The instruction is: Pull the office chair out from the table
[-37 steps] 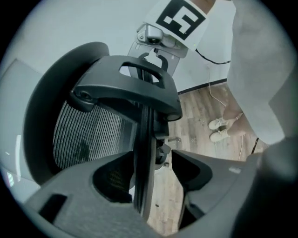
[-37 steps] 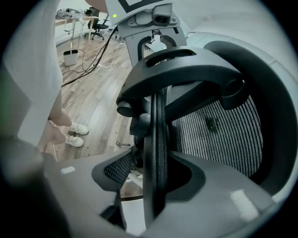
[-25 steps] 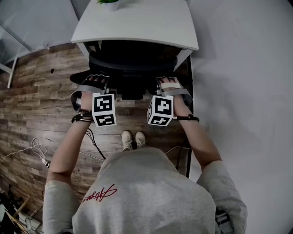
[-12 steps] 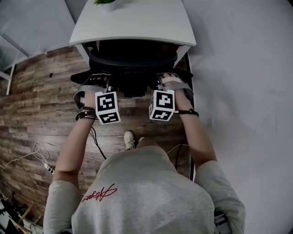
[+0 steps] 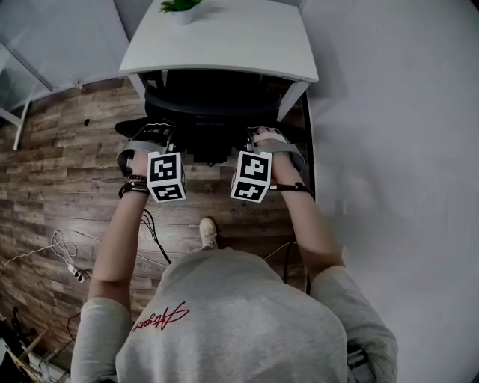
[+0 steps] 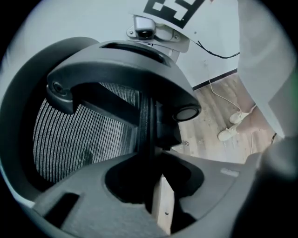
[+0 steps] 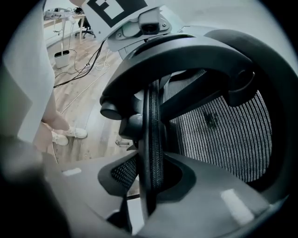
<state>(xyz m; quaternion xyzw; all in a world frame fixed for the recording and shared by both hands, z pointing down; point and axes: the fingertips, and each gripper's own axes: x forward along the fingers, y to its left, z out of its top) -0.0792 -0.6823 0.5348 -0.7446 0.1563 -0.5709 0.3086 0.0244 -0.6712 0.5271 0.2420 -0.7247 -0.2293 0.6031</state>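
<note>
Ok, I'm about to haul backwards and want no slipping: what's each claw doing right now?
Left claw: just closed on the chair backrest, gripping its edge.
Right claw: also just closed on the chair backrest, gripping its edge.

black mesh office chair (image 5: 217, 105), white table (image 5: 224, 41), brown wood-grain floor (image 5: 67, 168)

The office chair (image 5: 217, 112) is tucked under the near edge of the tabletop (image 5: 224, 45), at whose far edge a potted plant (image 5: 179, 6) is set. The left tongs (image 5: 159, 135) are placed at the chair back's left side, the right tongs (image 5: 263, 137) at its right. The back's rim is clamped between each pair of jaws, which have just been closing. A shoe (image 5: 208, 232) is seen on the floor (image 5: 67, 164) behind them.
</note>
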